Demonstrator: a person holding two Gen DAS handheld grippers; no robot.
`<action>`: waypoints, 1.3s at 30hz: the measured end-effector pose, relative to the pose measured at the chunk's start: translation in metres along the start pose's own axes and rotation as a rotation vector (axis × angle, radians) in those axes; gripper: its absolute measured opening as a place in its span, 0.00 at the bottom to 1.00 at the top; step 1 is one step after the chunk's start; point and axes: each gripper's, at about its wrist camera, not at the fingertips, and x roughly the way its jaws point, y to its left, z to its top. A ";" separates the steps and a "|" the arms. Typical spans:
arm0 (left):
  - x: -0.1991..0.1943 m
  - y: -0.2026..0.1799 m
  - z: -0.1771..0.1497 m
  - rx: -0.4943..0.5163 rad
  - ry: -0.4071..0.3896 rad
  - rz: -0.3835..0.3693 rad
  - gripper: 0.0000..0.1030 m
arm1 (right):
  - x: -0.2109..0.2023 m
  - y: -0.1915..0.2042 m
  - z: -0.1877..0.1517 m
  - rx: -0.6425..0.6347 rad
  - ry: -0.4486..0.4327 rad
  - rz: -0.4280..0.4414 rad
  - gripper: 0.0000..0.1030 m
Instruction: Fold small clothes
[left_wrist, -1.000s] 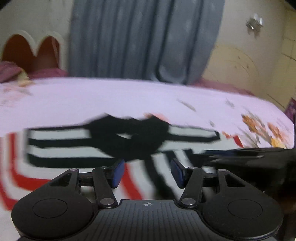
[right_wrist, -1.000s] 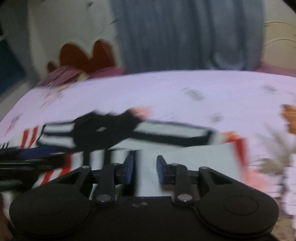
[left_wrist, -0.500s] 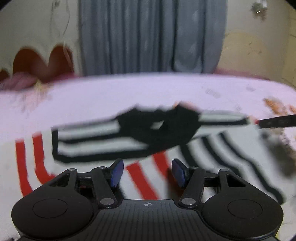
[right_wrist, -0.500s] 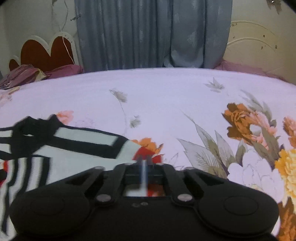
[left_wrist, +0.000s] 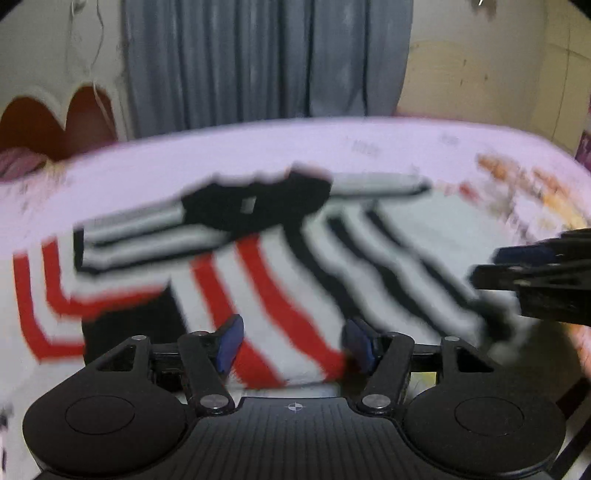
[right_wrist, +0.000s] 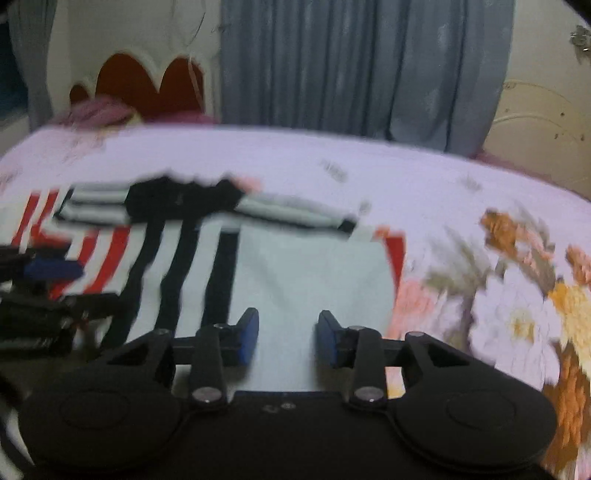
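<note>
One striped garment (left_wrist: 280, 280) laid on one floral bedsheet (right_wrist: 424, 177), two grippers seen, left gripper (left_wrist: 293, 341) and right gripper (right_wrist: 288, 338) both opening over cloth, nothing gripped, right jaws wider than half a second before.

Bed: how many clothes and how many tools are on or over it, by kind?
shirt: 1
Tools: 2, namely left tool, jaws opening, shirt edge between them and not pinched, and right tool
Total: 3

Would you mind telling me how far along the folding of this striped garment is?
Early. The striped garment lies on the bed with one sleeve across its top. Both tongs, left and right, are opening over its near edge, gripping nothing. The body folds remain.
</note>
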 end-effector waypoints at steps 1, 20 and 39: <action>-0.002 0.000 -0.001 -0.012 -0.009 -0.004 0.59 | -0.001 0.003 -0.012 -0.010 0.019 -0.015 0.32; -0.013 0.018 -0.007 0.003 0.008 0.009 0.59 | -0.016 -0.007 -0.019 -0.006 0.069 -0.082 0.30; 0.016 0.020 0.040 -0.046 -0.023 0.045 0.60 | 0.051 -0.009 0.056 -0.008 -0.025 -0.030 0.32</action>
